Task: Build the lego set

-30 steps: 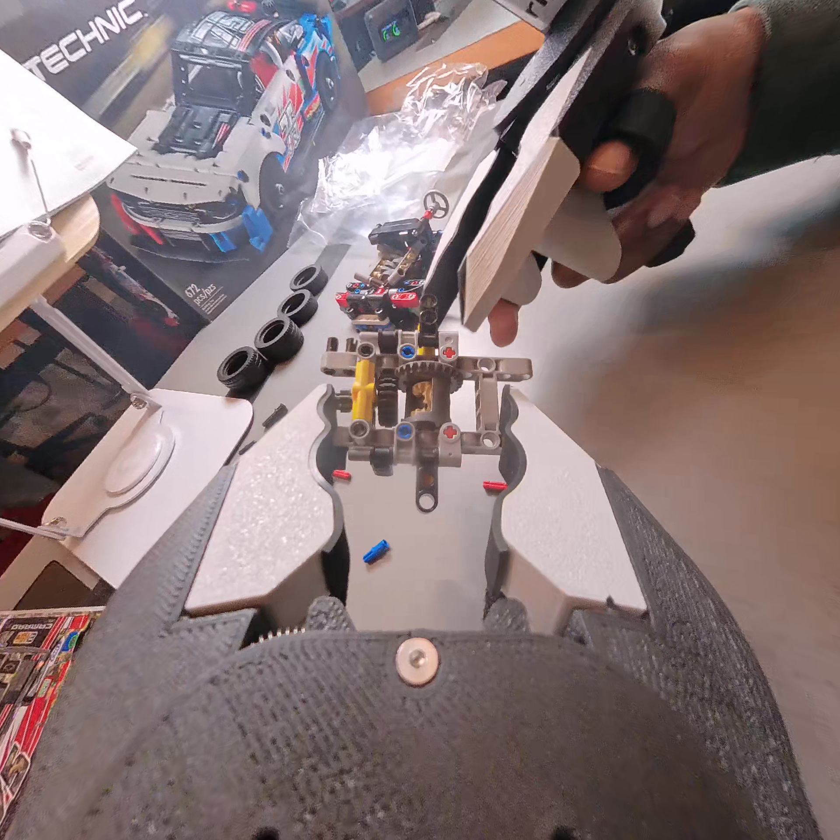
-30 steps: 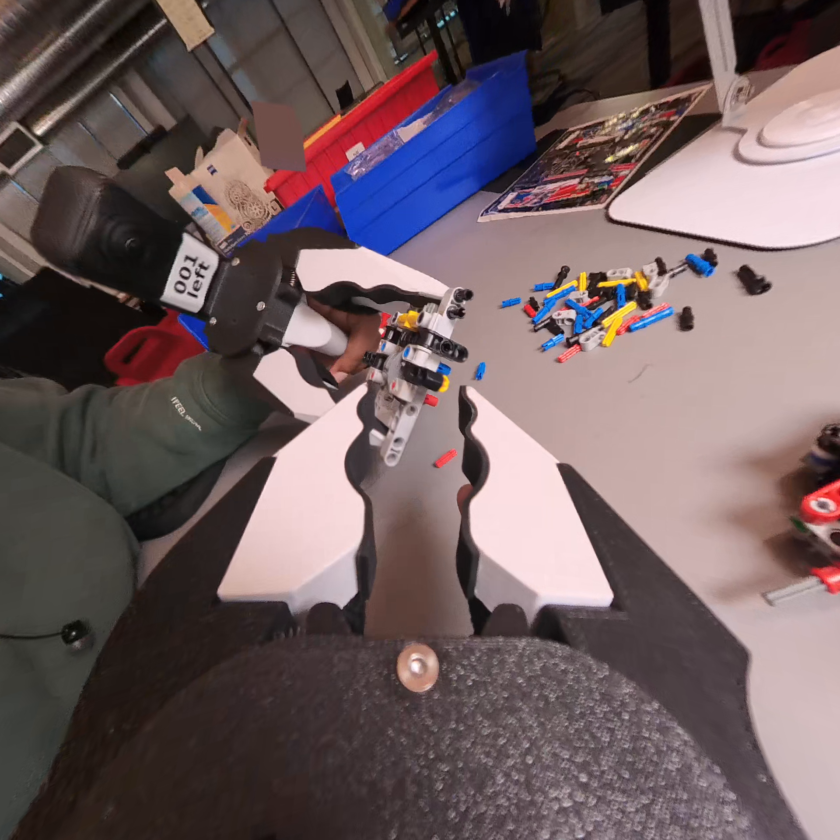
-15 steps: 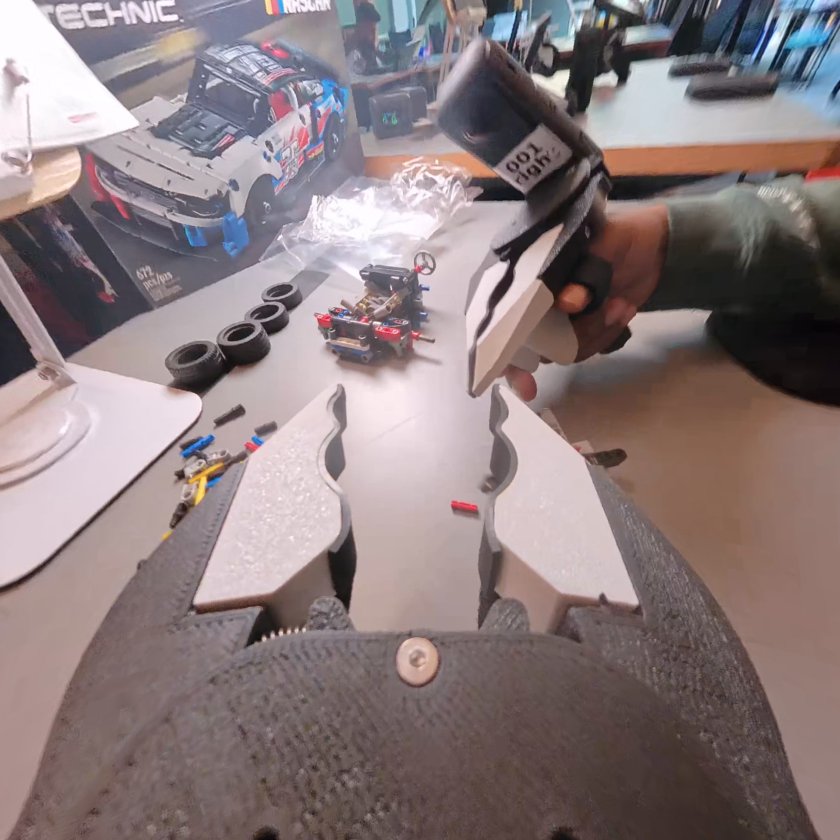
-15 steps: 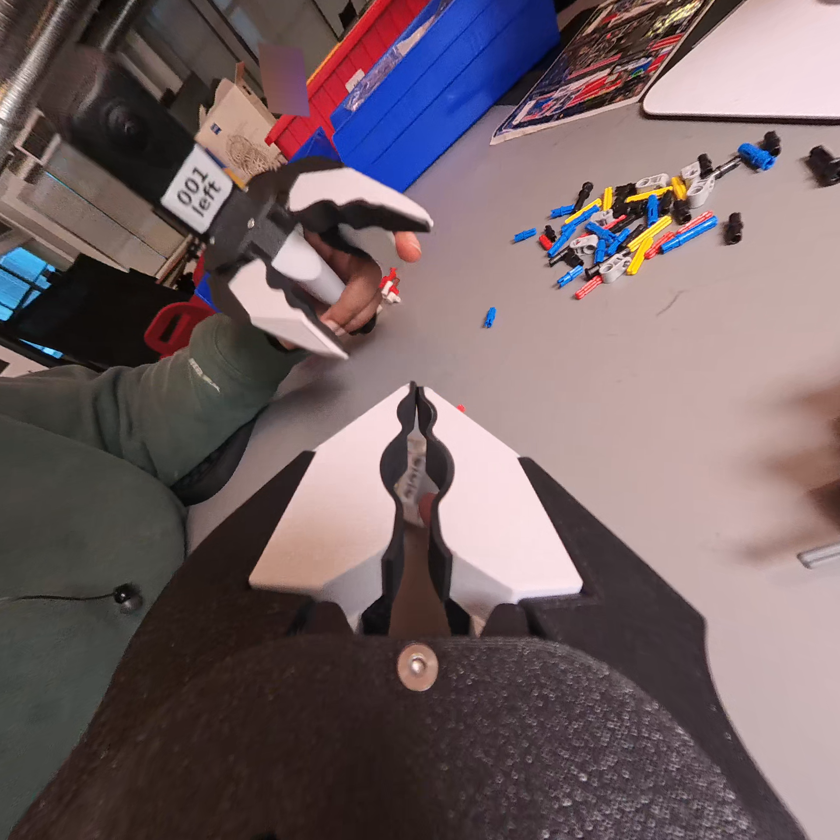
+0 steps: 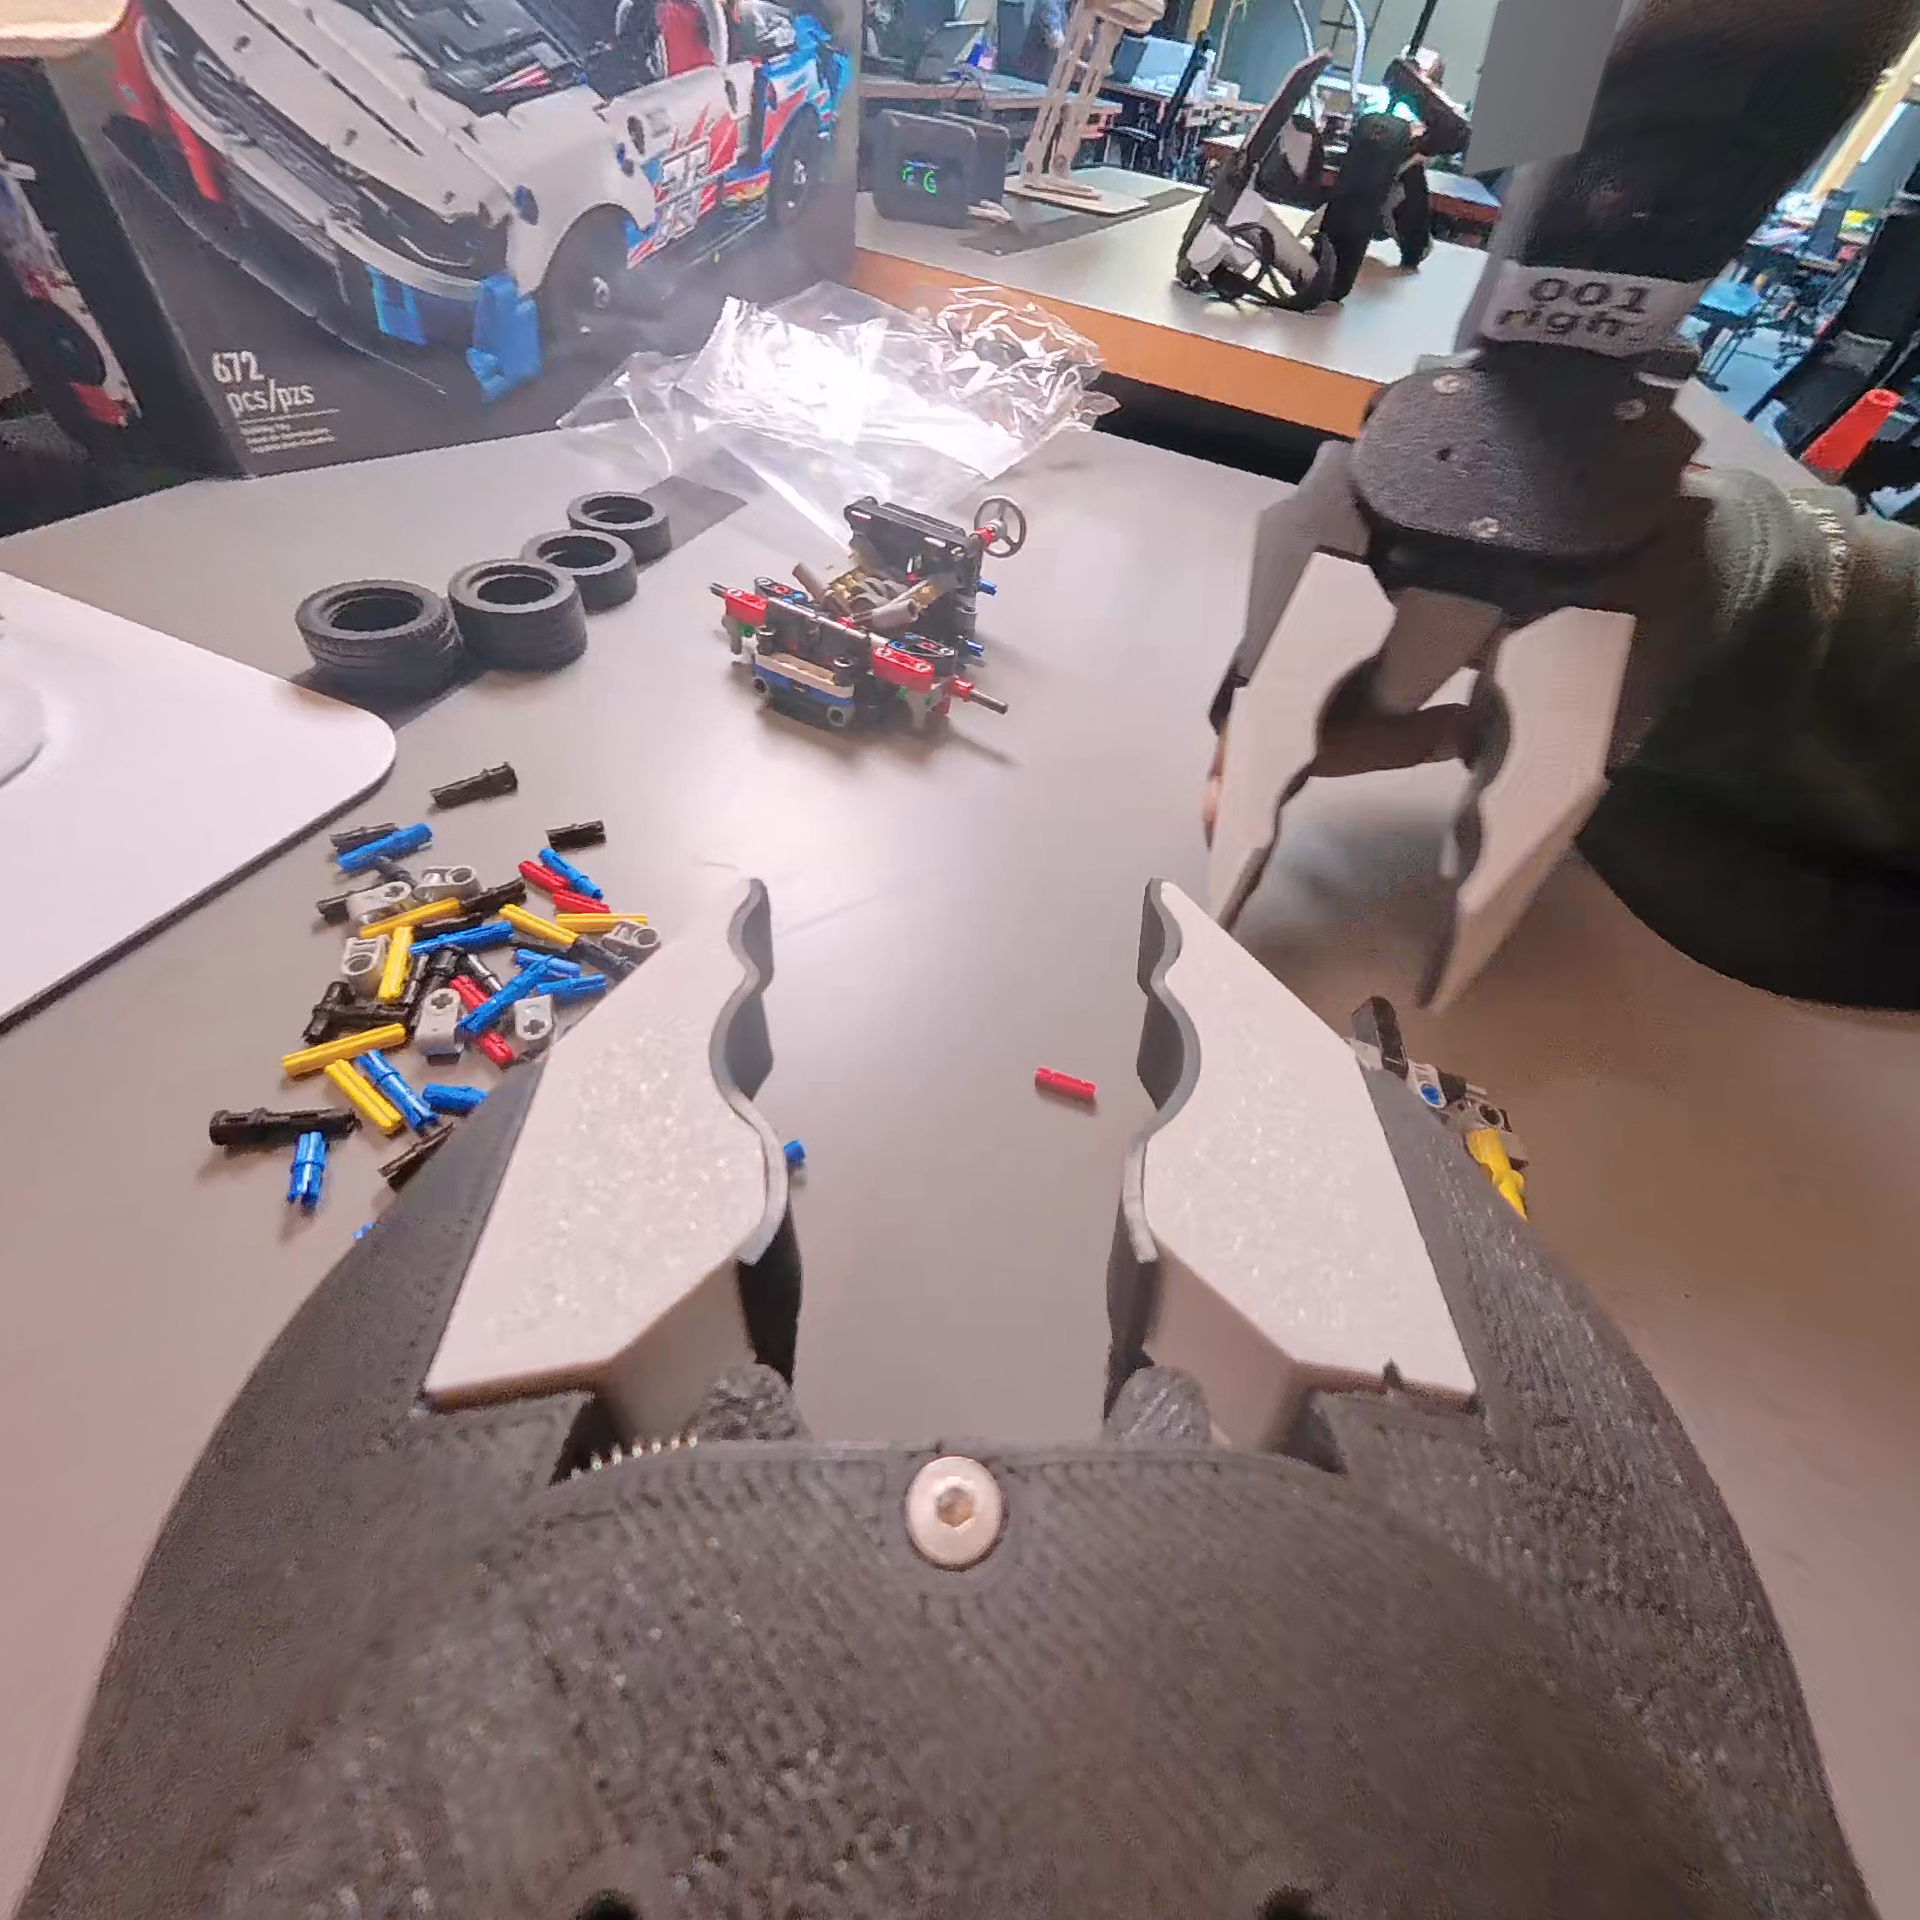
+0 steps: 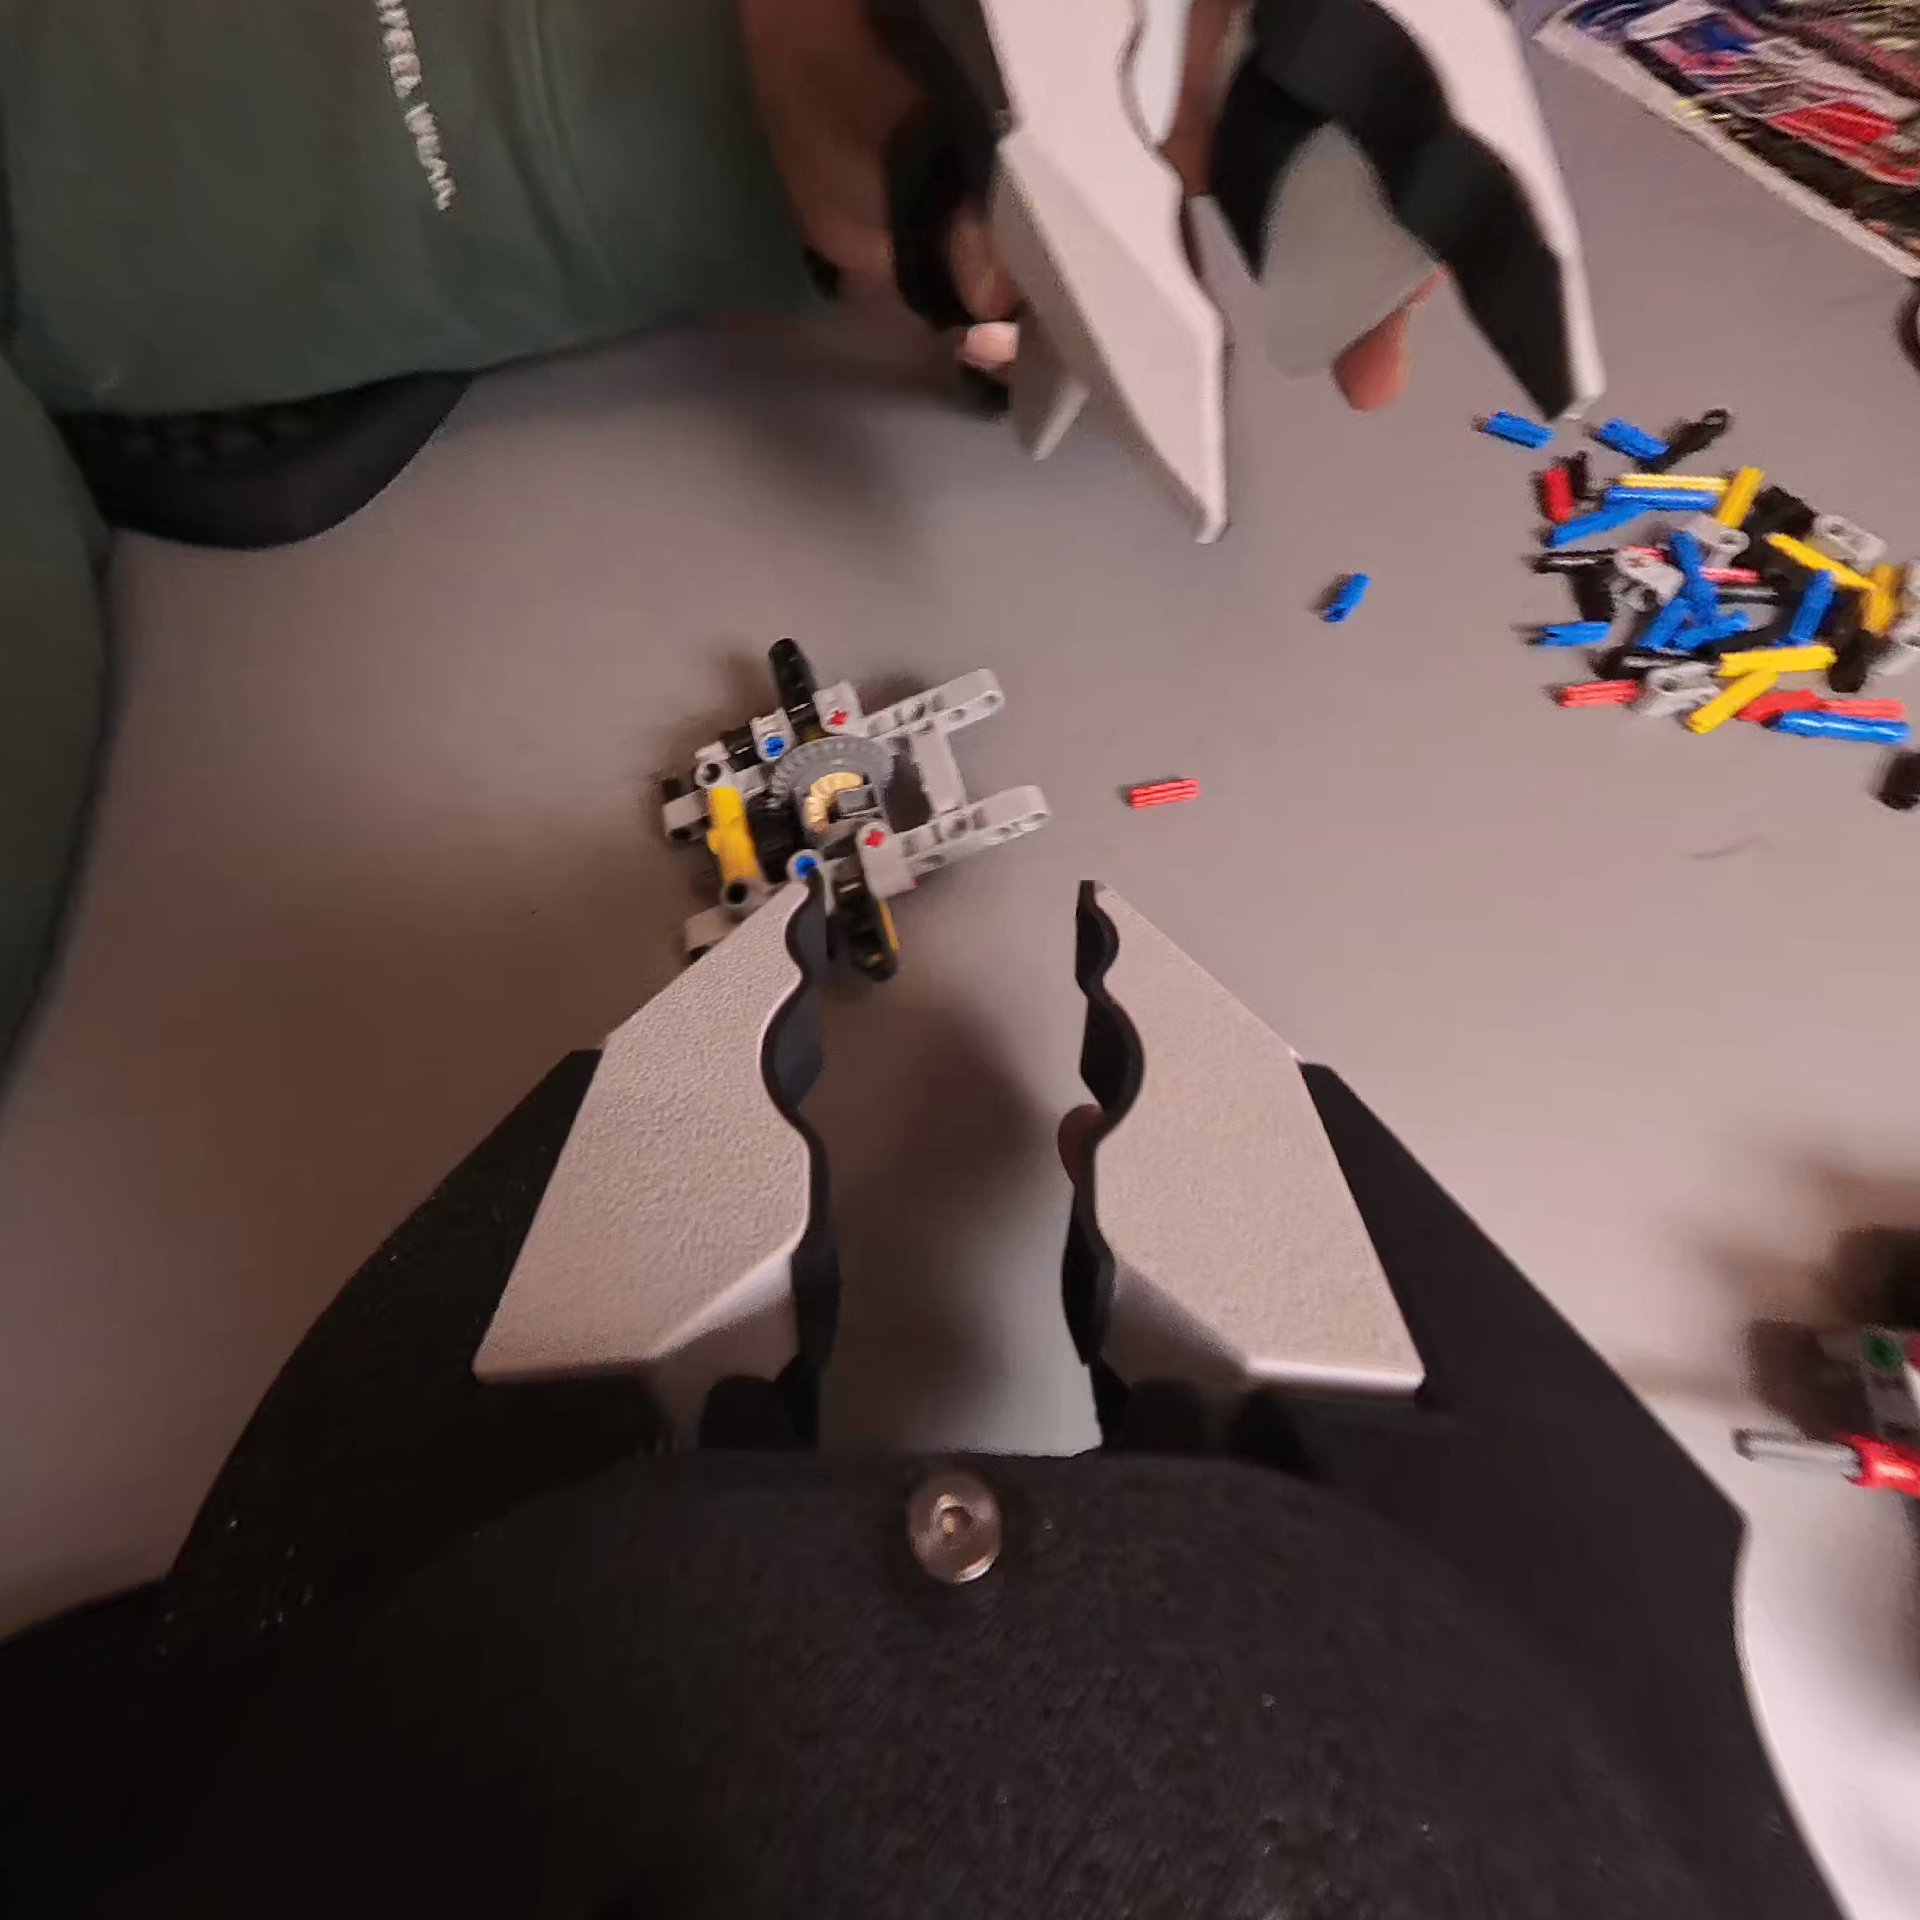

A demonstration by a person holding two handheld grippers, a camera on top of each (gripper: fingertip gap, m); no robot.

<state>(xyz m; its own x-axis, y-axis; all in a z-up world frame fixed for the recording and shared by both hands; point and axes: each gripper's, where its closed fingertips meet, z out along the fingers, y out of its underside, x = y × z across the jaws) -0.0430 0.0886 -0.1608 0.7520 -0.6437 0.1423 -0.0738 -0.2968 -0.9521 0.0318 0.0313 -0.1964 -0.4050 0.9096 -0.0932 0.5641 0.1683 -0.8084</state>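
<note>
The grey gear sub-assembly (image 6: 831, 800), with yellow and black parts, lies on the grey table. My right gripper (image 6: 948, 894) is open just in front of it, and its left fingertip overlaps the assembly's near end. My left gripper (image 5: 951, 904) is open and empty above the table, with a small red pin (image 5: 1065, 1083) between its fingers. The sub-assembly peeks out beside the left gripper's right finger in the left wrist view (image 5: 1455, 1101). The partly built chassis (image 5: 868, 634) stands farther back. The right gripper (image 5: 1340, 935) also shows open in the left wrist view.
A pile of loose pins and beams (image 5: 457, 977) lies at the left, by a white lamp base (image 5: 156, 769). Several black tyres (image 5: 478, 603), a clear plastic bag (image 5: 852, 395) and the set's box (image 5: 416, 208) stand behind. A person's green sleeve (image 6: 312, 156) rests near the sub-assembly.
The left gripper let go of the sub-assembly, which now lies on the table. The right gripper was shut half a second ago and has opened. Both grippers have shifted apart.
</note>
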